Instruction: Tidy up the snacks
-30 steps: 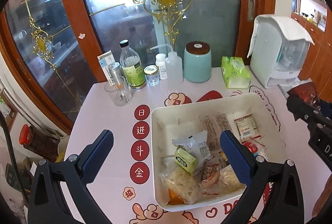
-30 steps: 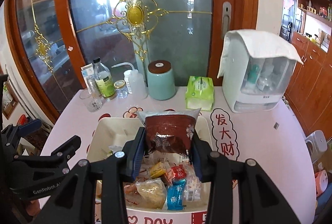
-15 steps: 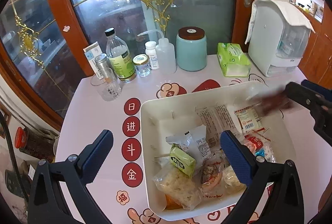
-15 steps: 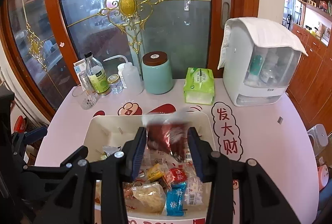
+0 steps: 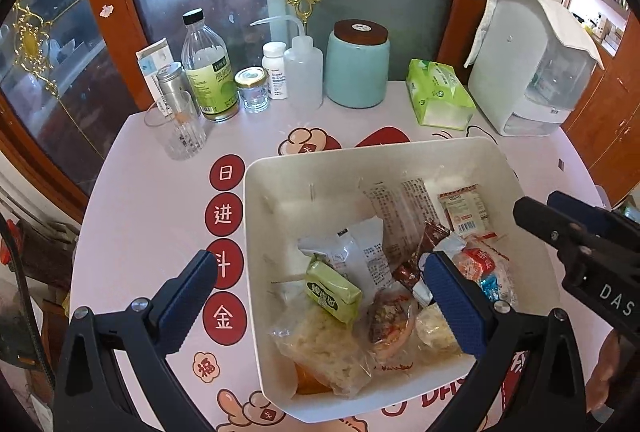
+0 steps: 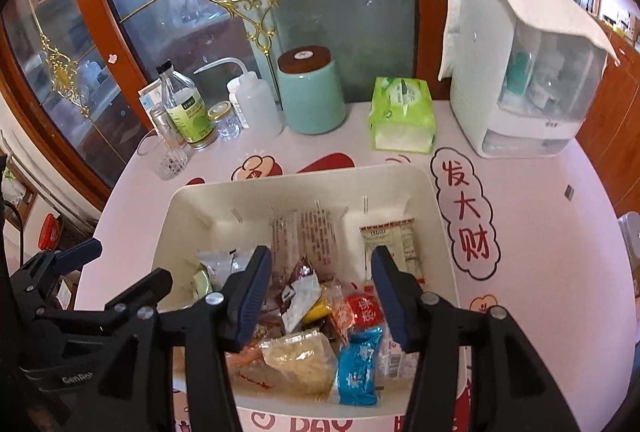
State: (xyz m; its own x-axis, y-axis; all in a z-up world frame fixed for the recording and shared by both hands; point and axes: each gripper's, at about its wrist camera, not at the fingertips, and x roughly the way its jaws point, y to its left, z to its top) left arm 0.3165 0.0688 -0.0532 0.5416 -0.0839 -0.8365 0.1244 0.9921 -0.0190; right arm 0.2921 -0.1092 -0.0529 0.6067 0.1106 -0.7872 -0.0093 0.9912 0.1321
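Snacks (image 6: 304, 348) are piled in the bin (image 6: 436, 228); the right hand-held gripper (image 6: 322, 288), just opened, is held empty above them, the left hand-held gripper (image 5: 316, 288) spread wide.

Both grippers had black frames with shiny silver screws. The left gripper (image 5: 316, 288) and the right gripper (image 6: 322, 284) had bumpy blue pads. White letters were printed on the black arms.

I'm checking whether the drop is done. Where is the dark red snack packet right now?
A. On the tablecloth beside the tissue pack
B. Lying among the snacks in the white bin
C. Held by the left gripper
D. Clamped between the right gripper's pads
B: the dark red snack packet lies on the pile in the white bin, clear of the right gripper's open pads, whose jaws have just been opening.
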